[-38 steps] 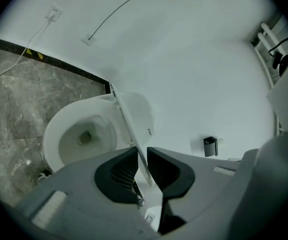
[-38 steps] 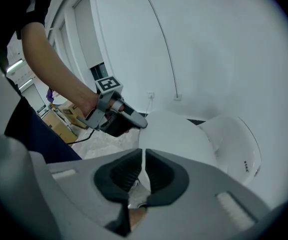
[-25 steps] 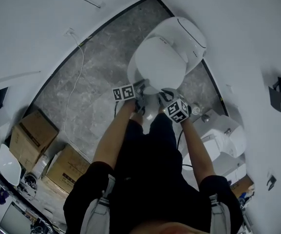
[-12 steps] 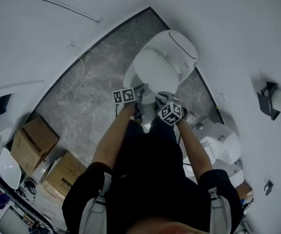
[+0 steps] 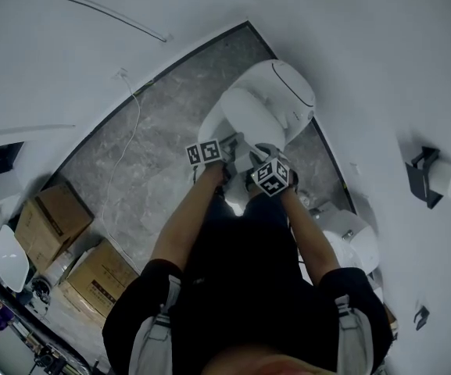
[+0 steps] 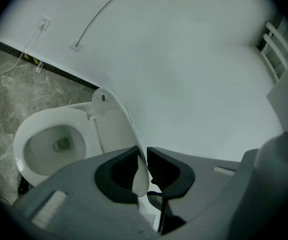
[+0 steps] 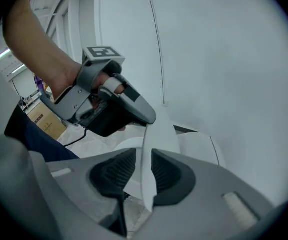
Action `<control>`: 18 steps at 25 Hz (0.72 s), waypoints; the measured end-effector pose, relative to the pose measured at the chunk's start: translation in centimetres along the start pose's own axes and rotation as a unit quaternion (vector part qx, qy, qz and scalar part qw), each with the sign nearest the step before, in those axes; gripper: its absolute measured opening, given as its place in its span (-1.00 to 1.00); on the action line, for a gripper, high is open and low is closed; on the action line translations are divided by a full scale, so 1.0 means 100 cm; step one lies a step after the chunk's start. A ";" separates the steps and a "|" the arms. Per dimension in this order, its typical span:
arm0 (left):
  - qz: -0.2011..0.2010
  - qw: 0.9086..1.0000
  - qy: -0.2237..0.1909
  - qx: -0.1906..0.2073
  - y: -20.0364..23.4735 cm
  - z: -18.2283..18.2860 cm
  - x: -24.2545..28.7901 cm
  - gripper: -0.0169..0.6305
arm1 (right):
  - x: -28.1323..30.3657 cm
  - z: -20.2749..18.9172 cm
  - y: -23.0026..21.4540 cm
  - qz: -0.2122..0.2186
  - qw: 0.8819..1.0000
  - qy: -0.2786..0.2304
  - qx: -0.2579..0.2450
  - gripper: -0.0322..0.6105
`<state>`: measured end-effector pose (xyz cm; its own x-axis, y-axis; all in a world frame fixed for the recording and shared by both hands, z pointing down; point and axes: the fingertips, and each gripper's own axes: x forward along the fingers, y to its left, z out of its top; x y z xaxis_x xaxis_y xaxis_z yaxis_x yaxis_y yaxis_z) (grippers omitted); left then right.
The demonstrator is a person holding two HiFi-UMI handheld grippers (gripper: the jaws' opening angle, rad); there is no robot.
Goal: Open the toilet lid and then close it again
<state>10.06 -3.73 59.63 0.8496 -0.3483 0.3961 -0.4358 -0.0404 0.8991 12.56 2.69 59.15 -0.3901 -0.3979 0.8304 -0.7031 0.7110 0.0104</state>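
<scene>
The left tool is clamped narrowly on the near rim of the toilet lid, which is partly raised above the bowl. The right tool has just been opening, and the rim sits loose between its jaws. Only the left gripper view shows the bowl's inside.

Glossy smooth white plastic toilet lid, grey veined stone floor, matt cardboard boxes

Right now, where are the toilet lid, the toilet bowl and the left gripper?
toilet lid [image 6: 113, 129], left gripper view, on its raised underside.
toilet bowl [image 6: 20, 151], left gripper view, on the left rim.
left gripper [image 6: 142, 151], left gripper view, between its fingertips, clamped on the lid's edge.
</scene>
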 end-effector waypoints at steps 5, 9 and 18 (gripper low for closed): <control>0.003 1.000 0.000 0.012 -0.012 0.004 0.010 -0.80 | 0.005 0.001 -0.013 -0.014 1.000 0.010 -0.023 -0.58; 0.004 1.000 0.002 0.019 -0.018 0.007 0.016 -0.80 | 0.005 0.002 -0.024 -0.008 1.000 0.013 -0.027 -0.68; -0.011 1.000 -0.021 0.006 -0.035 0.015 0.034 -0.79 | -0.007 0.003 -0.050 -0.013 1.000 -0.004 -0.016 -0.70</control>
<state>13.99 -6.21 57.56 0.8465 -0.3854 0.3672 -0.4199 -0.0595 0.9056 16.23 -0.75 58.33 -0.3769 -0.4214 0.8249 -0.6942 0.7181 0.0496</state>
